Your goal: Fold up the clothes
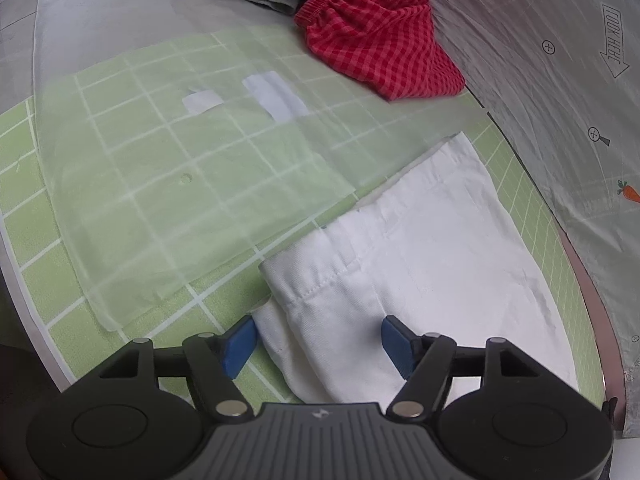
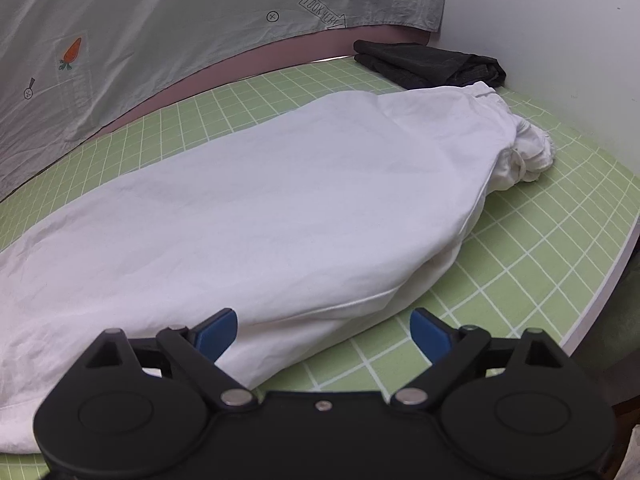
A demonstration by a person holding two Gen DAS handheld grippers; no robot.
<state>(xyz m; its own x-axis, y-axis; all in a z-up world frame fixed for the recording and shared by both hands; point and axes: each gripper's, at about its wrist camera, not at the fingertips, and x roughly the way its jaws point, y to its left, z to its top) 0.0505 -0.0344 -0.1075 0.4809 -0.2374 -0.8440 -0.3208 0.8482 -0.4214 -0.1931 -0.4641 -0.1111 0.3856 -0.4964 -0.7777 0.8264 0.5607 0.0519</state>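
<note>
**Listener:** Where is everything?

**Operator:** On the green gridded mat (image 1: 36,208) lies a pair of white trousers (image 2: 260,200), stretched long, one leg laid over the other. I see the gathered waist (image 2: 528,152) at the far end in the right wrist view, and the hem end in the left wrist view. My left gripper (image 1: 318,344) has its blue pads spread wide, one at either side of the hem, gripping nothing. My right gripper (image 2: 324,334) is likewise spread apart, straddling the near edge of the cloth, empty.

**Listener:** What might go wrong?

**Operator:** I judge the main risk is pinching only the top layer. The fabric is doubled, so a shallow bite would lift one leg and leave the other behind, spoiling the fold. Uneven lifting between my two grippers could also skew the crease.

**Listener:** Anything nearby to snag?

**Operator:** A clear plastic sheet (image 1: 160,184) lies just beside the hem; my left pad could catch it. Red checked shorts (image 1: 376,36) and a folded dark garment (image 2: 428,64) sit farther off.
</note>
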